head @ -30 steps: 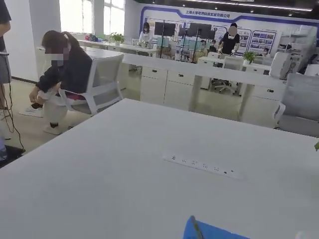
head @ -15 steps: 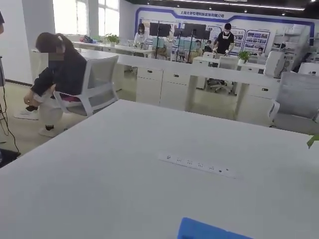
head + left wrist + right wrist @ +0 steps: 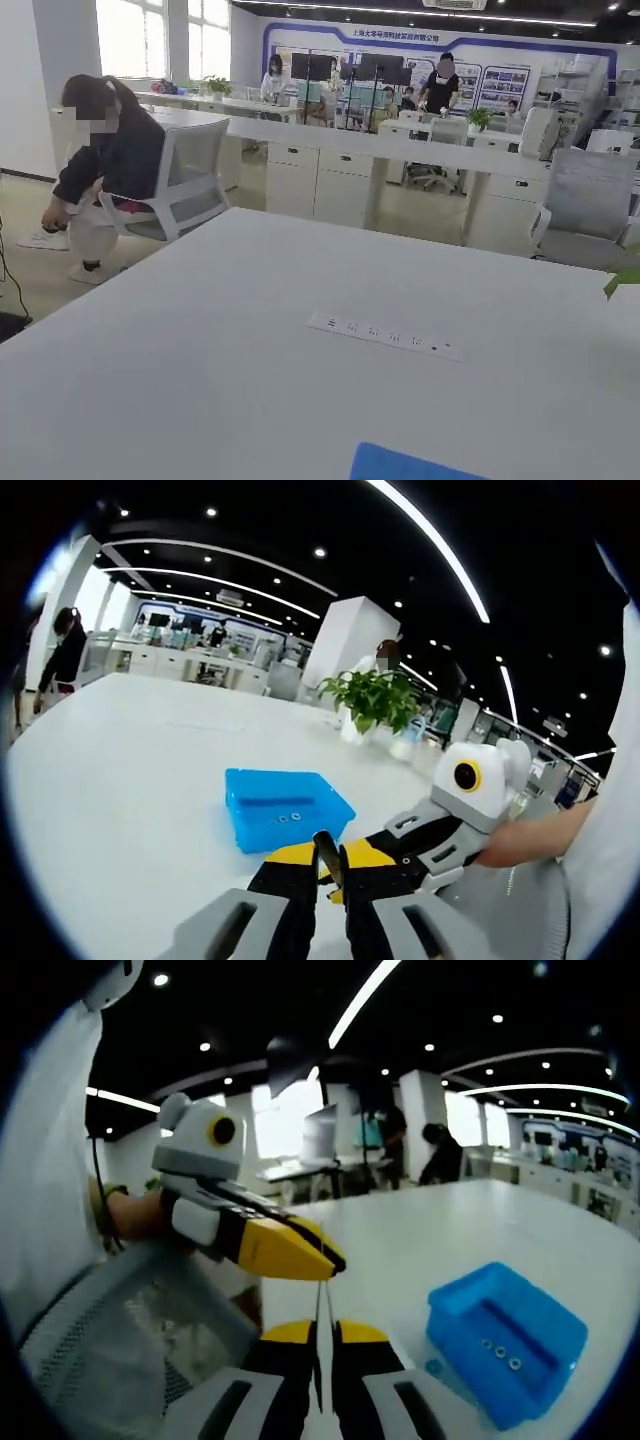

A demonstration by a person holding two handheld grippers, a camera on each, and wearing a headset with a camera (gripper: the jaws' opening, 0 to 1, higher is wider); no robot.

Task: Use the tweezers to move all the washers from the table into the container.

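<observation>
Standing in a big open-plan office here: daylight is pouring through tall windows on the far left, and strip lights are glowing across a dark ceiling. White desks are running in front of a blue-framed display wall. Someone is sitting hunched on a white mesh chair, and a power strip is lying flat on the long white table.

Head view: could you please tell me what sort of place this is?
Likely an open-plan office or lab: rows of white desks, mesh office chairs, and a poster wall at the back.
</observation>
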